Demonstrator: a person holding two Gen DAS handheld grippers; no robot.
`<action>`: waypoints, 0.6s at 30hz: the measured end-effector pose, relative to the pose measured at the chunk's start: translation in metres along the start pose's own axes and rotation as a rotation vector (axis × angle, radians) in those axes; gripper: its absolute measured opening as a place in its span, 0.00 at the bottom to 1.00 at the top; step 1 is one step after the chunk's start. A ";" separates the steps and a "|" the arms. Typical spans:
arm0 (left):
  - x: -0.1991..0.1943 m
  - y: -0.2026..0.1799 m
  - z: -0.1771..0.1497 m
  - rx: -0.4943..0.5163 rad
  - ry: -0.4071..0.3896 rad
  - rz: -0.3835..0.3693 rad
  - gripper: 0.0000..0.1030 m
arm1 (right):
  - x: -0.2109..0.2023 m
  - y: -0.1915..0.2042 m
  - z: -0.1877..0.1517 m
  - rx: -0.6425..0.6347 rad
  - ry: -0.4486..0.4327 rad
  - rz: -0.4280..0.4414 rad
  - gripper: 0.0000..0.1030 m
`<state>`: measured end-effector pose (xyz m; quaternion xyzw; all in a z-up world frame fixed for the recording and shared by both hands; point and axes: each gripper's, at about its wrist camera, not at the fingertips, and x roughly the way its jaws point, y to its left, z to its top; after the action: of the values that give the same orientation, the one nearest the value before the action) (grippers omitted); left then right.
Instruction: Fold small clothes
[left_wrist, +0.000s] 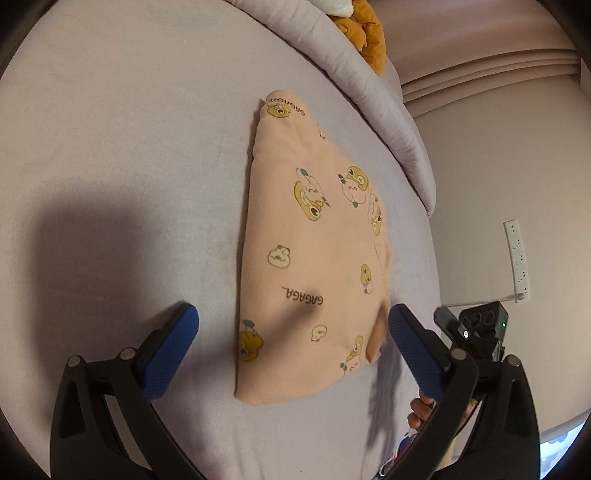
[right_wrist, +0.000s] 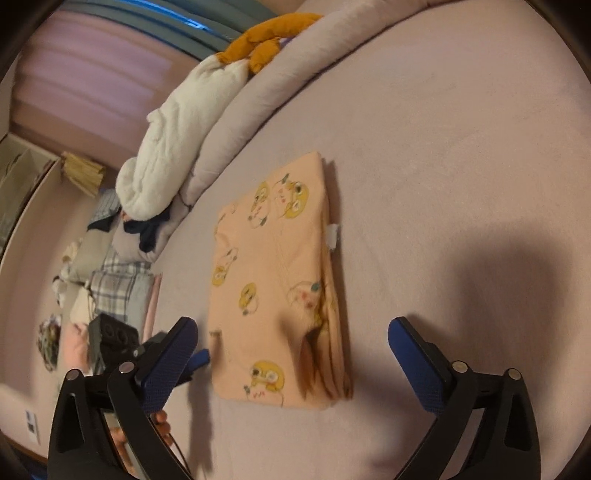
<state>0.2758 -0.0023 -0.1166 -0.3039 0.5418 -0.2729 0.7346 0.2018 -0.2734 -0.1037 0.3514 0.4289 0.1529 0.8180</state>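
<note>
Folded garment (left_wrist: 310, 258) on bed (left_wrist: 129, 147), beside rolled duvet (left_wrist: 369, 92)

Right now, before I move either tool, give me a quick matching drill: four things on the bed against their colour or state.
1. folded garment
2. left tool
3. plush toy
4. rolled blanket

a. orange-brown
b. open, holding nothing
c. white
d. peach, cartoon print

Pairs: 1-d, 2-b, 3-a, 4-c

bed sheet (left_wrist: 110, 147) – lilac | rolled duvet (right_wrist: 258, 103) along edge | plush toy (right_wrist: 177, 140) – white-orange | power strip (left_wrist: 517, 258) on wall
</note>
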 end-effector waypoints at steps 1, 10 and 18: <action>0.000 0.001 0.002 0.005 0.005 -0.002 1.00 | 0.002 -0.002 0.002 0.005 -0.004 0.003 0.99; 0.005 0.013 0.025 0.037 0.047 -0.081 1.00 | 0.026 -0.014 0.019 0.033 0.127 0.014 0.99; 0.022 0.011 0.046 -0.010 0.047 -0.108 1.00 | 0.043 -0.017 0.036 0.067 0.161 0.115 0.99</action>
<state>0.3271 -0.0040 -0.1286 -0.3297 0.5429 -0.3165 0.7046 0.2554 -0.2775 -0.1271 0.3891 0.4773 0.2131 0.7585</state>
